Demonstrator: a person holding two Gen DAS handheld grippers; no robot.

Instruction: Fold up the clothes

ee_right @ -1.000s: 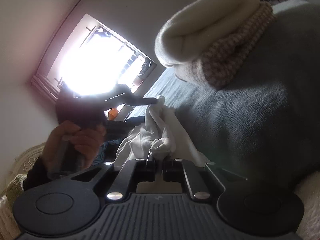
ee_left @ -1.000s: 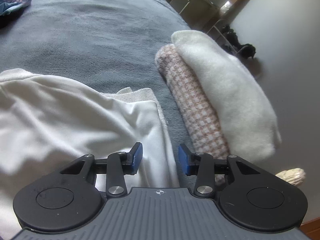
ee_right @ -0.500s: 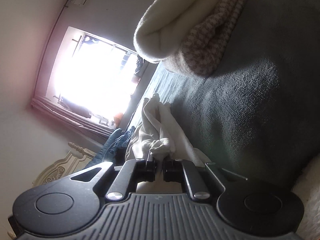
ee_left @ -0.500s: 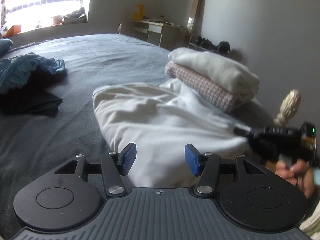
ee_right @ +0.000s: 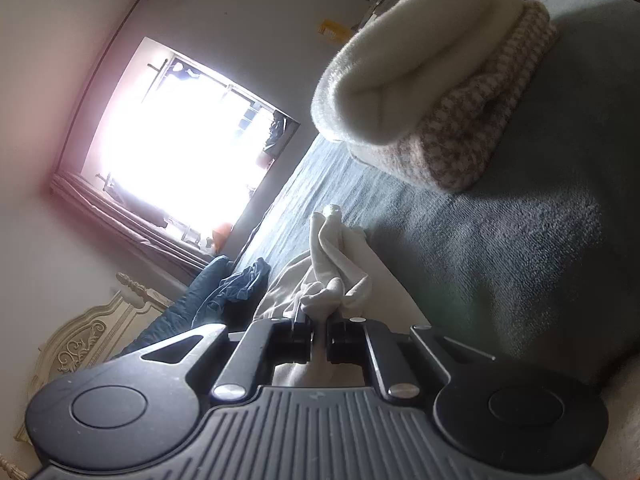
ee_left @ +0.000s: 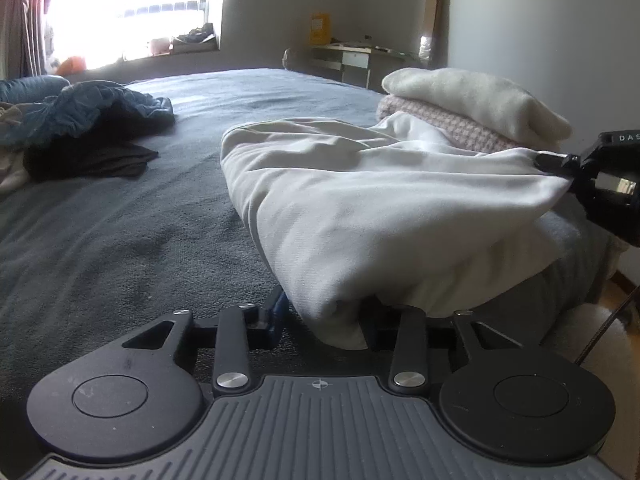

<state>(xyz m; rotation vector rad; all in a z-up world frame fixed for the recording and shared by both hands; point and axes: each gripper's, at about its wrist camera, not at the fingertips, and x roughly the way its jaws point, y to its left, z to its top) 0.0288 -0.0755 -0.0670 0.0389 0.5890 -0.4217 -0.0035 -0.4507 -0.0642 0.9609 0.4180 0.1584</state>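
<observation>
Both grippers on the white garment, bed

Left gripper [ee_left: 324, 320] has just been closing on the white garment [ee_left: 360, 208]'s near corner; right gripper [ee_right: 319, 338] pinches its bunched edge tight; garment on grey bed [ee_left: 120, 220], folded stack [ee_left: 472, 108] at 1 o'clock

My black left gripper [ee_left: 324, 320] carries blue pads [ee_left: 280, 304]; the garment [ee_left: 380, 208] in it is plain white. The bed cover [ee_left: 120, 240] is grey, the stacked sweater [ee_left: 472, 100] cream over a pink-and-white houndstooth piece [ee_right: 472, 136]. The crumpled clothes [ee_left: 84, 112] are blue and black.
</observation>
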